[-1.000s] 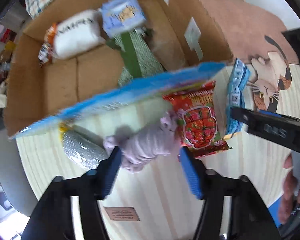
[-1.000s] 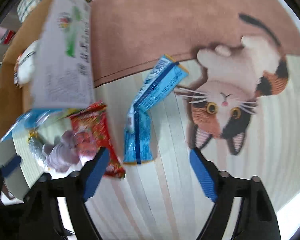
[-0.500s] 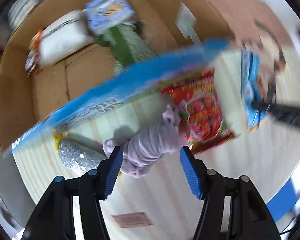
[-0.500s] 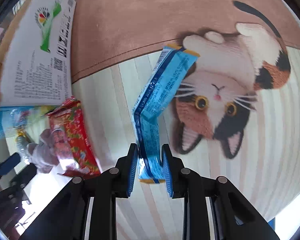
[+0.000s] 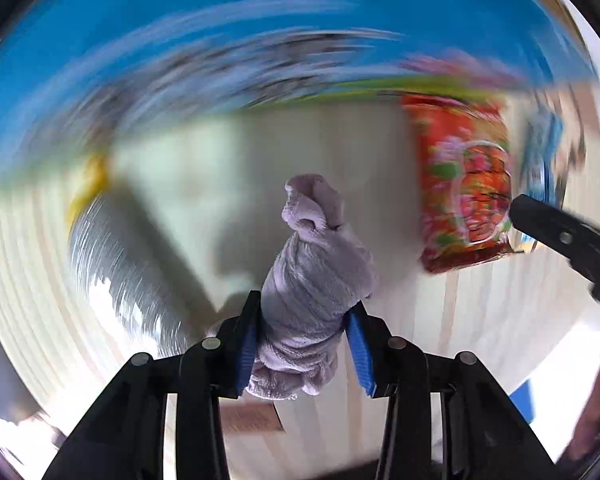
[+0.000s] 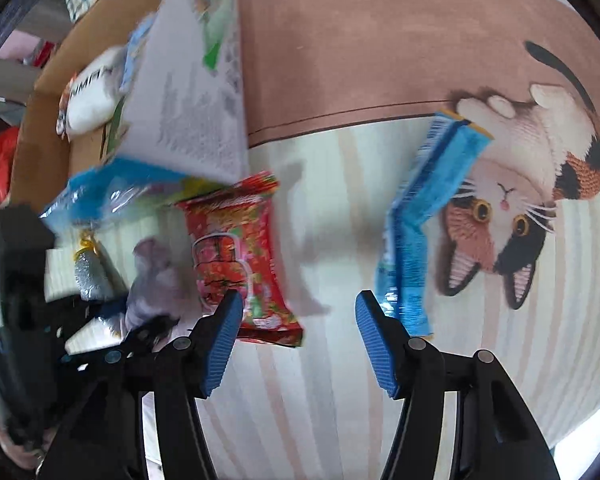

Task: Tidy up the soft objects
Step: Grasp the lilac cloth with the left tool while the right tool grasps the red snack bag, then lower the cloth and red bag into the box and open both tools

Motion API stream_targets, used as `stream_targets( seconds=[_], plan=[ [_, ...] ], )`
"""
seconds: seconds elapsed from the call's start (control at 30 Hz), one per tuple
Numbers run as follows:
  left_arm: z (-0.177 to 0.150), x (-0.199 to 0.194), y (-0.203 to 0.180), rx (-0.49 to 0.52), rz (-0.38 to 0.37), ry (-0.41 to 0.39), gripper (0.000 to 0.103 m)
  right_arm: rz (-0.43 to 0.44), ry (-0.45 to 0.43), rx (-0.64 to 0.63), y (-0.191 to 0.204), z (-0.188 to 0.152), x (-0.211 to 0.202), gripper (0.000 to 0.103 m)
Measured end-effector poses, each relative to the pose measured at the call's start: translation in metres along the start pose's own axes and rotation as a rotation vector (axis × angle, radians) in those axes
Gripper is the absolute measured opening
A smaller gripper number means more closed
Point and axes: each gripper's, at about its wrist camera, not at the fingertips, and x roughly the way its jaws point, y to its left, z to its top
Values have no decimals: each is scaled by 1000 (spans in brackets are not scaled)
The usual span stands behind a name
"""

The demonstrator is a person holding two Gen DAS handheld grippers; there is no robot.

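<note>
My left gripper (image 5: 305, 340) is shut on a rolled lilac cloth (image 5: 312, 280), which stands up between its blue pads; the same cloth (image 6: 156, 280) shows at the left of the right wrist view, with the left gripper (image 6: 112, 332) on it. My right gripper (image 6: 298, 340) is open and empty above the striped mat. A red snack packet (image 6: 236, 256) lies just left of its left finger. A blue packet (image 6: 416, 220) lies just right of its right finger. The open cardboard box (image 6: 48, 120) holds a white packet (image 6: 90, 100) at the far left.
A silver wrapped item (image 6: 90, 276) with a yellow tie lies beside the cloth. A blue-edged bag (image 6: 112, 192) rests against the box's front. The box's white printed flap (image 6: 196, 92) hangs toward the mat. A cat picture (image 6: 512, 200) is printed on the mat at right.
My left gripper has closed on the lilac cloth and moved in close to it. My right gripper has let go of the blue packet, opened, and shifted left.
</note>
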Motion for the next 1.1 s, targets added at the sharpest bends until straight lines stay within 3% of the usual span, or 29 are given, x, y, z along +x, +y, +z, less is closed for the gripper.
stream_targets(
  seconds=[0.1, 0.23, 0.3, 0.33, 0.37, 0.57, 0.7, 0.83, 0.87, 0.93, 1.1],
  plan=[
    [-12, 5, 40, -210, -160, 31, 39, -29, -6, -11, 22, 7, 11, 61],
    [-16, 10, 58, -265, -247, 55, 41, -62, 17, -21, 49, 20, 36, 61],
    [-15, 9, 58, -227, -235, 46, 43, -80, 30, -23, 58, 20, 42, 58],
    [-14, 8, 57, -204, -225, 42, 48, -93, 37, -34, 66, 18, 44, 50],
    [-12, 8, 57, -186, -221, 46, 52, -110, 45, -43, 70, 16, 44, 49],
    [-18, 19, 38, -118, -209, 76, 53, -110, 190, -105, 82, -28, 58, 47],
    [-18, 25, 16, -71, -141, 57, 53, -101, 178, -90, 84, -47, 59, 49],
    [-15, 26, 1, -44, -75, 39, 45, -123, 181, -45, 68, -58, 65, 56],
    [-14, 28, -25, -34, -50, 35, 37, -130, 181, -42, 69, -58, 68, 56],
    [-13, 26, -40, -21, -41, 19, 36, -148, 166, -39, 71, -63, 73, 57],
    [-19, -2, -35, -22, -44, -46, 34, -179, 134, -55, 83, -66, 62, 47]
  ],
)
